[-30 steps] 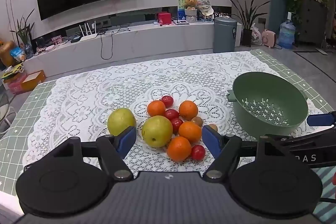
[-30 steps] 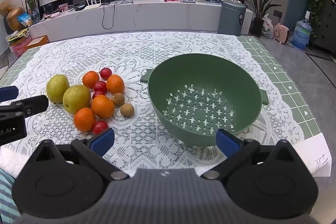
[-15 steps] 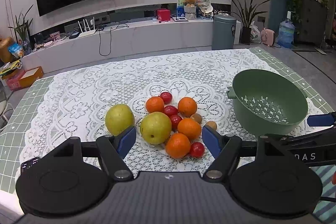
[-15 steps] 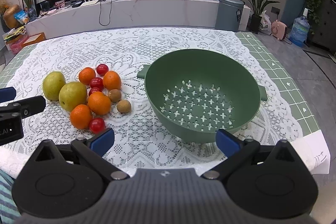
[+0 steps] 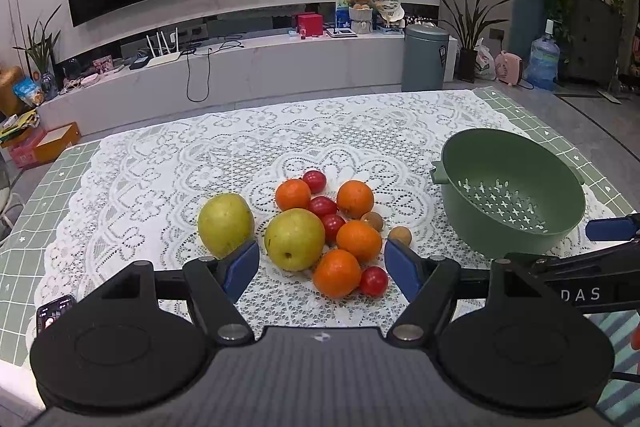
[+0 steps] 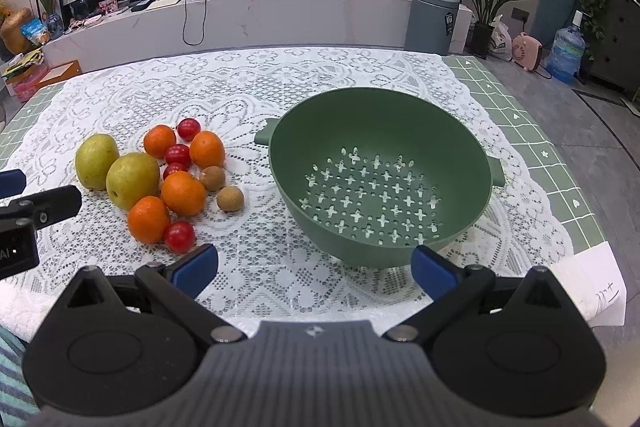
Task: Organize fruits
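Lace-covered bench: clustered loose fruits, round green perforated plastic colander empty. Left claw, right claw: both wide, empty. Step: first pick pending; next, probably close on nearest orange.

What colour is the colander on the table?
The colander is plain green, with cross-shaped holes; the right wrist view shows it best.

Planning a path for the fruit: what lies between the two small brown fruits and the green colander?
Only bare lace tablecloth separates the brown fruits from the colander, clearest in the right wrist view.
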